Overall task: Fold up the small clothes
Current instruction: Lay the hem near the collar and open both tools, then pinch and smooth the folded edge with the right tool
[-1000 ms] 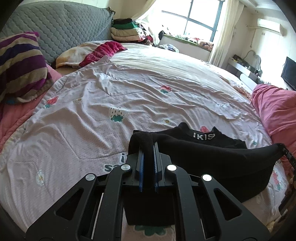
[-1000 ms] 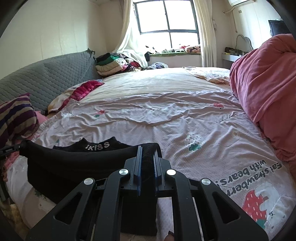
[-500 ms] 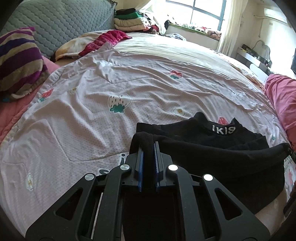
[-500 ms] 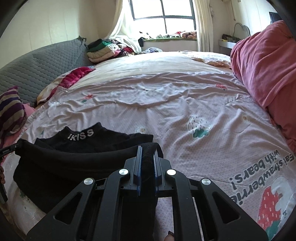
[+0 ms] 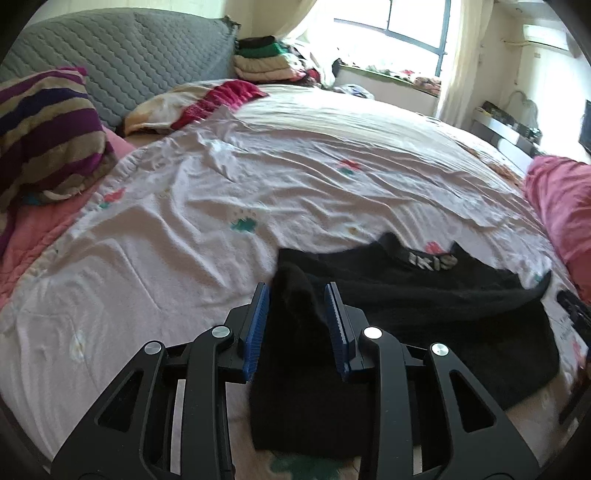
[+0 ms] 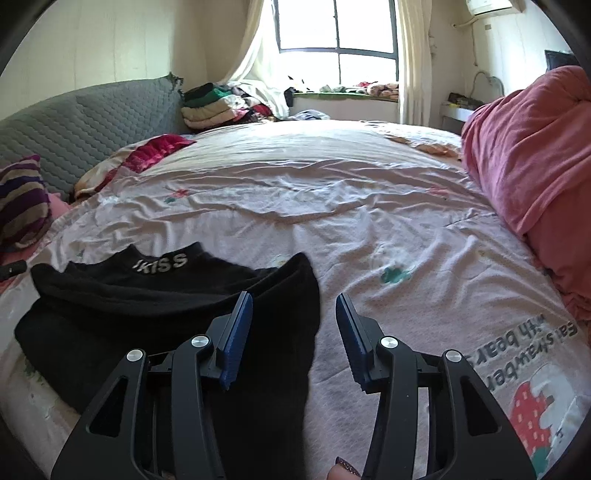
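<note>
Both hand-held grippers, earlier clamped, opening (black garment point(image 5: 424, 317) released).

Both tools were clamped on the folded edge of the black knit garment with white lettered collar point(image 5: 424, 306) a second ago. Left gripper point(image 5: 297, 295) jaws now opening; fabric corner stands loose between its blue pads. Right gripper point(image 6: 293, 306) jaws opening wider; cloth lies slack by its left pad.

Garment point(image 5: 424, 306) lies on bedspread point(image 5: 221, 206), near its front edge, neckband on the far side. Striped pillow point(image 5: 44, 133) at left, against the headboard point(image 5: 122, 55). Heaped blanket point(image 6: 535, 155) at right. Stacked clothes point(image 6: 210, 105) behind, beside window point(image 6: 336, 26).
</note>
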`<state>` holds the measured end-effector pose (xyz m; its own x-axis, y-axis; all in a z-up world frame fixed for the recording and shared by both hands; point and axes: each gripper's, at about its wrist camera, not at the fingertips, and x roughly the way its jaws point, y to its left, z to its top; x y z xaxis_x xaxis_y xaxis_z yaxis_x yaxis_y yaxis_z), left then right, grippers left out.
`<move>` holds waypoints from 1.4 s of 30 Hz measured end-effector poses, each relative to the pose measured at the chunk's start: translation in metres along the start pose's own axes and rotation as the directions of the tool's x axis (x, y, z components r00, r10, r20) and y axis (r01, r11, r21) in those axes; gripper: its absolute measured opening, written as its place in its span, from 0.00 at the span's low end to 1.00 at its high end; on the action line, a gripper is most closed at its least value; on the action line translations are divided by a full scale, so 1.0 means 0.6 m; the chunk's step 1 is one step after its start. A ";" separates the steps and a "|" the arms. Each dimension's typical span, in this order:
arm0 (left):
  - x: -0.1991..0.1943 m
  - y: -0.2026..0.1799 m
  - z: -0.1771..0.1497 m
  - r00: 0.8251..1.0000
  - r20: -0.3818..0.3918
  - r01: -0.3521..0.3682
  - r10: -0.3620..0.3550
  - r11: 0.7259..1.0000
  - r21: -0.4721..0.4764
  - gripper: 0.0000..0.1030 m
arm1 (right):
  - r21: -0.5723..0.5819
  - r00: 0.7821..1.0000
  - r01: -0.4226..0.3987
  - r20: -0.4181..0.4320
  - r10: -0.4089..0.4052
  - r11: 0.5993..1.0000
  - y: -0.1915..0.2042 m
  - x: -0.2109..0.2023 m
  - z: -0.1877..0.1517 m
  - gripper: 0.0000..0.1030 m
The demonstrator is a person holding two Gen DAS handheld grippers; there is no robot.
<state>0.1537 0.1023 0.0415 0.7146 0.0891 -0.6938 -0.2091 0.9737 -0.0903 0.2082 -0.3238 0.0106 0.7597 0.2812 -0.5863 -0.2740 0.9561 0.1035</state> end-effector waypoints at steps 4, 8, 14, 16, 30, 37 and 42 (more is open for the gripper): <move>0.010 -0.024 -0.034 0.997 -0.075 0.039 -0.036 0.999 0.038 0.08 | -0.041 0.998 -0.016 -0.067 0.013 0.999 0.016 0.020 -0.013 0.27; 0.049 -0.054 -0.064 0.990 -0.139 0.034 -0.021 0.995 0.092 0.08 | -0.076 0.991 -0.018 -0.130 0.008 0.997 0.030 0.053 -0.022 0.24; 0.096 -0.072 -0.052 0.989 -0.144 0.002 0.012 0.995 0.100 0.08 | -0.101 0.989 -0.022 -0.145 0.007 0.995 0.040 0.085 -0.017 0.24; 0.109 -0.073 -0.039 0.989 -0.144 -0.007 0.021 0.995 0.098 0.08 | -0.085 0.989 -0.026 -0.150 0.013 0.996 0.037 0.095 -0.015 0.24; 0.136 -0.006 0.034 0.994 -0.095 -0.060 0.054 0.996 -0.060 0.24 | 0.018 0.993 0.021 -0.119 -0.018 1.000 -0.013 0.109 0.015 0.28; 0.166 0.026 0.041 0.983 -0.177 -0.058 0.043 0.995 -0.080 0.37 | 0.061 0.985 0.021 -0.175 -0.010 0.998 -0.037 0.128 0.017 0.47; 0.181 0.023 0.037 0.983 -0.181 0.010 -0.028 0.995 -0.101 0.29 | 0.137 0.978 -0.040 -0.199 0.067 0.990 -0.053 0.136 0.015 0.46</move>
<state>0.2433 0.1299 -0.0190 0.5876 0.0221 -0.8088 -0.2681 0.9485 -0.1688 0.2839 -0.3305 -0.0335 0.6075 0.3225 -0.7259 -0.2204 0.9464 0.2360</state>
